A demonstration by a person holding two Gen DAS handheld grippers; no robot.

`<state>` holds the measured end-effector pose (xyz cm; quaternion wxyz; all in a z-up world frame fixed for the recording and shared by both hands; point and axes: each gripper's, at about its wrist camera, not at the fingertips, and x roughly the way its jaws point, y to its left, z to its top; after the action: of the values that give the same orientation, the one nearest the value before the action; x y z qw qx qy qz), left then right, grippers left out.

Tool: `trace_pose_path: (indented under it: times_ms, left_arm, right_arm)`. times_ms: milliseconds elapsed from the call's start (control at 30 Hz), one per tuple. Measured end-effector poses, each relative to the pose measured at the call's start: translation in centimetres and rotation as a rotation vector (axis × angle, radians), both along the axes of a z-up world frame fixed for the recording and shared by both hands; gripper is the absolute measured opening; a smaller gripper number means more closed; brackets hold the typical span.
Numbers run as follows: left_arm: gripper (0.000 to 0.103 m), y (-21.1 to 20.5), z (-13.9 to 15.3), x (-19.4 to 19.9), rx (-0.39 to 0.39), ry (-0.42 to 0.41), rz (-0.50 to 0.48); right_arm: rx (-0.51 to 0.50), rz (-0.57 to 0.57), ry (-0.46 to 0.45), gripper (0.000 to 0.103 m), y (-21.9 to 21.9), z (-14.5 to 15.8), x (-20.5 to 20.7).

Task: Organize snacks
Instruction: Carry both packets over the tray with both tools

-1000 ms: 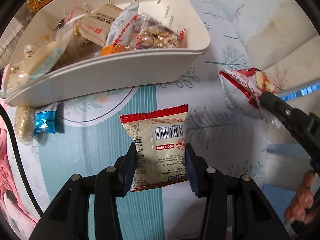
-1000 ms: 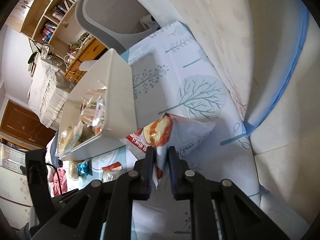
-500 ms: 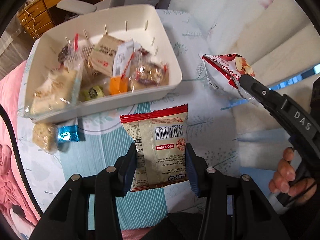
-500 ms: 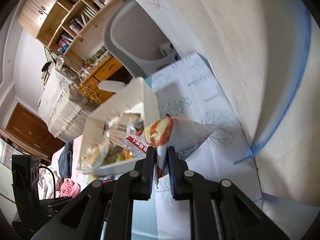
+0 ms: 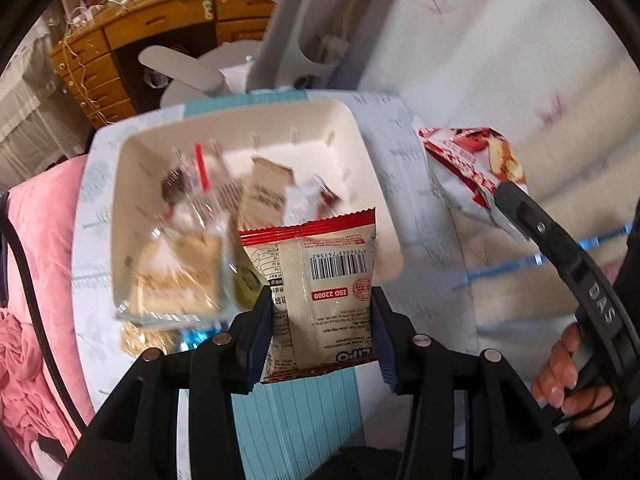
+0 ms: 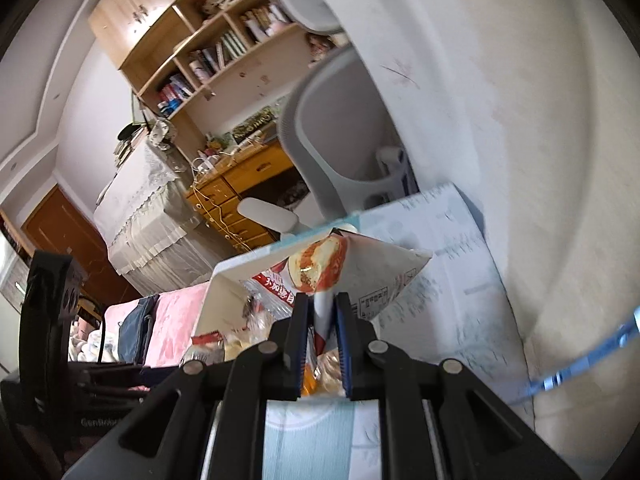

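With the left tool [image 5: 320, 332] clamped on the beige, red-edged flat snack packet [image 5: 320, 288] just above the white plastic bin [image 5: 376, 184], and the right tool [image 6: 322, 340] pinching the red-and-white puffed bag [image 6: 360, 276] beside it, lower each well inside the rim before releasing.

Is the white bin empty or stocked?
Stocked. The bin holds several wrapped snacks, piled mostly on its left side; motion blur hides an exact count.

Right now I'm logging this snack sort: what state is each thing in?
Left gripper: shut on beige snack packet, held above the table.
Right gripper: shut on red-and-white snack bag, held in the air.
White bin: open-topped, partly filled with snacks.
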<state>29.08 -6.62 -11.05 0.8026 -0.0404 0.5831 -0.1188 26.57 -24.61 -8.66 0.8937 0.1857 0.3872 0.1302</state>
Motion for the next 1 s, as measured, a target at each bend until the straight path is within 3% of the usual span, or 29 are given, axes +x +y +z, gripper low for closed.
trace_pose_path:
  times_ms: [533, 600, 1000]
  left_arm:
    - [0.044, 5.7, -1.3, 4.2, -0.129, -0.088, 0.126]
    - [0.050, 6.1, -1.7, 4.4, -0.144, -0.072, 0.146]
    - [0.058, 6.9, -2.4, 1.6, -0.091, 0.015, 0.237]
  right_arm:
    - [-0.099, 0.106, -0.040, 0.014, 6.4, -1.0, 4.2]
    - [-0.111, 0.105, -0.032, 0.018, 6.9, -1.3, 4.5]
    - [-0.088, 0.047, 0.036, 0.020, 5.1, -1.4, 3.2]
